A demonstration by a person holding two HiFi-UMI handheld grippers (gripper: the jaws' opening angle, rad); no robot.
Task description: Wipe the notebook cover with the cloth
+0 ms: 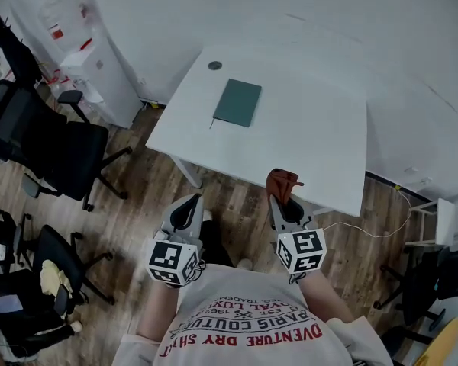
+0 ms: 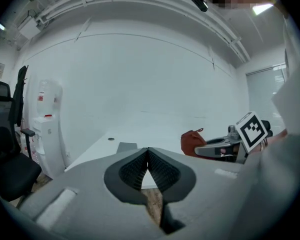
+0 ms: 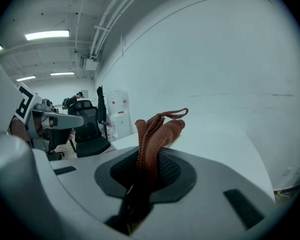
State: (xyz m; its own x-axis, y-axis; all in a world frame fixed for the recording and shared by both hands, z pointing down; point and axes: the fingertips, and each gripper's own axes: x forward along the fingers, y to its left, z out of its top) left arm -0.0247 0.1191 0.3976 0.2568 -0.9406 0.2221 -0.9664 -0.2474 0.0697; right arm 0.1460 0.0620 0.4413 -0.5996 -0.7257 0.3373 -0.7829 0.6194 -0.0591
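Standing at the near edge of the white table (image 1: 328,151), I hold both tools low in front of my chest, side by side and pointing away from me toward the far wall. My forearms are drawn in close to my body.

The right gripper (image 1: 279,198) is clamped on the rust-brown cloth (image 1: 281,181). It is pinched as a folded wad between the pads, with a bunch and a small loop standing out past the tips. I judge that the wad is held this way so a soft face leads the tool and nothing hard meets the cover.

The left gripper (image 2: 148,156) has its jaws closed tip to tip with nothing between them. It waits just left of the other tool over the wooden floor (image 1: 137,189), probably kept free to steady the book if it slides.

The dark green notebook (image 1: 239,102) lies closed and flat on the far left part of the table, cover up, near a small round cap (image 1: 214,65) in the tabletop. It is well apart from both tools and the cloth touches nothing but my jaws, so by my reading no wiping has begun and a long reach forward and to the left comes first.
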